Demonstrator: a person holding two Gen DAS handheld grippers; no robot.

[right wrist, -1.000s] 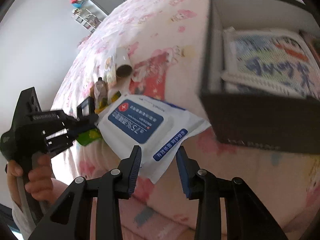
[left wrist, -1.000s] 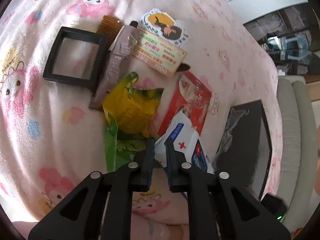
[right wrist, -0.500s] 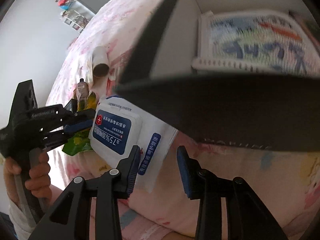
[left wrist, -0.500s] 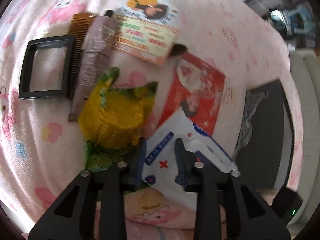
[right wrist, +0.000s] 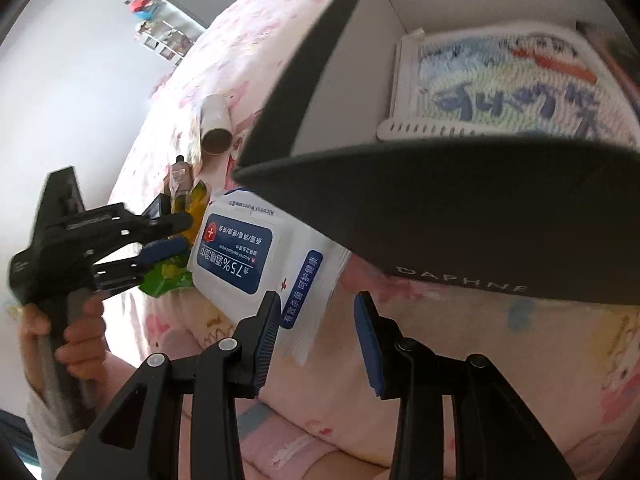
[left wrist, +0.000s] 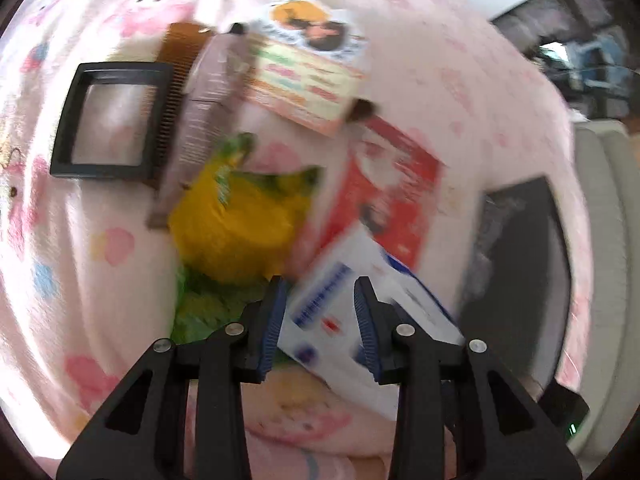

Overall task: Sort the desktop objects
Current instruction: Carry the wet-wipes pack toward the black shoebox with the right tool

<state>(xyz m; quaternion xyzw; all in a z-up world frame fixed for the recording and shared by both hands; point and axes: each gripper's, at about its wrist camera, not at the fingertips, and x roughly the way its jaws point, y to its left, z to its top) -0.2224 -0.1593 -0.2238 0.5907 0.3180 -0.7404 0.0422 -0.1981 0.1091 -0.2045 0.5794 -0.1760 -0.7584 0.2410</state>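
A white and blue pack of alcohol wipes [right wrist: 236, 256] lies on the pink blanket, against the front of a black box [right wrist: 440, 220]. My left gripper [left wrist: 320, 320] hovers over the pack [left wrist: 332, 308]; its jaws are opening and its pads do not press on the pack. In the right wrist view that left gripper [right wrist: 180, 234] sits at the pack's left edge. My right gripper [right wrist: 318, 332] is also opening, and the pack's sealed end lies loose between its fingers, close to the left one.
A knitted piece [right wrist: 500, 80] lies in the box. Beyond the pack lie a yellow-green snack bag [left wrist: 236, 220], red packet [left wrist: 392, 184], brown tube [left wrist: 208, 92], comb [left wrist: 176, 64], black frame [left wrist: 112, 120], printed card [left wrist: 304, 84] and cardboard roll [right wrist: 216, 124]. A hand [right wrist: 76, 332] holds the left gripper.
The left gripper, nearly shut on the pack's corner, has widened and let it go. The pack has settled onto the blanket by the box. The right jaws have spread wider.
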